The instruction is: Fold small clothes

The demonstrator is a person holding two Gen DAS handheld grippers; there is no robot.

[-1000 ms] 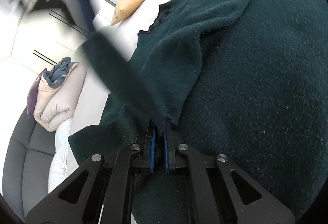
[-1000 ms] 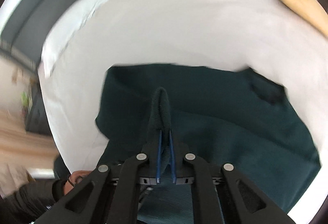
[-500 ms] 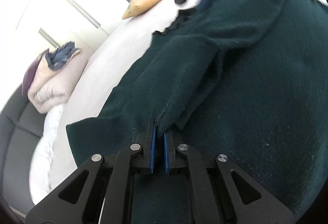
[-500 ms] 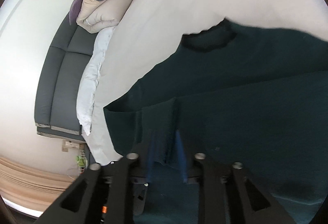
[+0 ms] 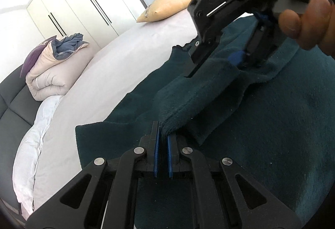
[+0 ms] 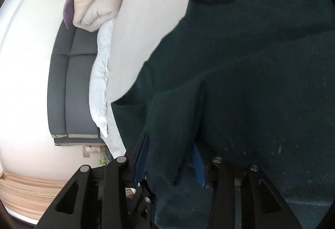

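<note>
Left hand-held gripper (image 5: 162,136) pinches a folded sleeve edge of the dark green sweater (image 5: 272,124), which lies spread on the bed (image 5: 117,74). Right hand-held gripper (image 6: 169,157) has its jaws spread wide, with the sleeve lying loosely between them.

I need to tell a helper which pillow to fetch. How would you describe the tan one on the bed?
Start from the white bed under the dark green sweater. At its far end, before the wardrobe doors, lies the tan pillow, alone. The bedding pile by the dark headboard is pinkish, with blue cloth on top.
</note>
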